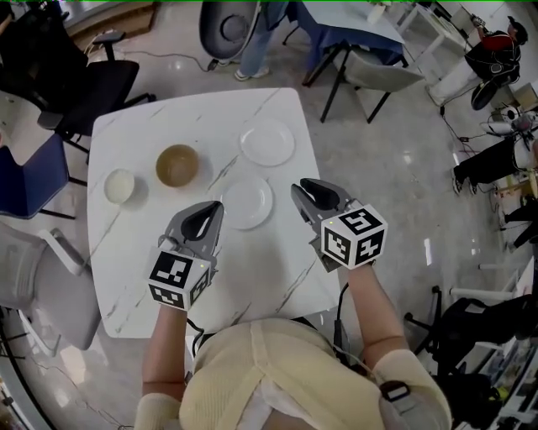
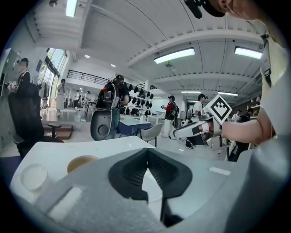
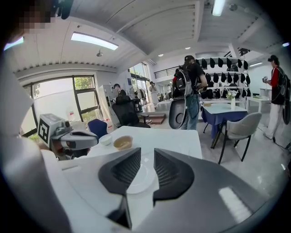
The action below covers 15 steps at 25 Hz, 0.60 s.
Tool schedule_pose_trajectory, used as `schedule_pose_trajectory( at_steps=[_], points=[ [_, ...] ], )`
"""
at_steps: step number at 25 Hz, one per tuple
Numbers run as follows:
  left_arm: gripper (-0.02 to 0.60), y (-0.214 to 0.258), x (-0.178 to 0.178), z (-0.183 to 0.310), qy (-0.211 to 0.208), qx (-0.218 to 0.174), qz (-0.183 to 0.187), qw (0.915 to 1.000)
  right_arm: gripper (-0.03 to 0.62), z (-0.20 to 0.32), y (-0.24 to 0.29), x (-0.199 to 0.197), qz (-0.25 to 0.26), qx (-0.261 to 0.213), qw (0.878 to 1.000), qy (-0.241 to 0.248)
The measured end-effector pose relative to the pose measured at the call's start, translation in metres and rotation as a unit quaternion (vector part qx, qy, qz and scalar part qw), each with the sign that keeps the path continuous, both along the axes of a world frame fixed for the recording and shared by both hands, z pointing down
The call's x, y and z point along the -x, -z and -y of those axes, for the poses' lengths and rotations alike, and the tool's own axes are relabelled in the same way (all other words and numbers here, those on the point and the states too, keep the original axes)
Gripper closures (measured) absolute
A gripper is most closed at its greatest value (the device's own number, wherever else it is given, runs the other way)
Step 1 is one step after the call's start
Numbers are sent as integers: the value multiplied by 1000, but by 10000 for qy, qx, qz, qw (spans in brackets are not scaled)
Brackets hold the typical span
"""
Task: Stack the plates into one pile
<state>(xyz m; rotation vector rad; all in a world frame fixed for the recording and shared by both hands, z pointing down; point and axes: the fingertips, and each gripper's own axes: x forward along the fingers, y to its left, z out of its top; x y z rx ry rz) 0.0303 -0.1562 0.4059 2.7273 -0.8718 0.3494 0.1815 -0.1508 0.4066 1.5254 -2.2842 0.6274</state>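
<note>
Two white plates lie apart on the white marble table (image 1: 134,277): the far plate (image 1: 267,142) toward the back right, the near plate (image 1: 247,202) in the middle. My left gripper (image 1: 214,210) hovers just left of the near plate, its jaws shut and empty (image 2: 146,152). My right gripper (image 1: 301,186) hovers just right of that plate with its jaws open and nothing between them (image 3: 147,152); the near plate (image 3: 138,177) shows through the gap, lying on the table below.
A brown bowl (image 1: 177,165) and a small white bowl (image 1: 119,186) stand on the table's left half. Chairs surround the table: black (image 1: 76,76), blue (image 1: 34,176), grey (image 1: 25,277). Another table (image 1: 353,21) and standing people are beyond.
</note>
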Motion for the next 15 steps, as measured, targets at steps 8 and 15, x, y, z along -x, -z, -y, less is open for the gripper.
schedule_pose_trajectory(
  at_steps=[8, 15],
  points=[
    [581, -11, -10, 22, -36, 70, 199, 9998, 460, 43, -2, -30, -158, 200, 9997, -24],
    [580, -24, -23, 40, 92, 84, 187, 9997, 459, 81, -32, -48, -53, 501, 9984, -268]
  ],
)
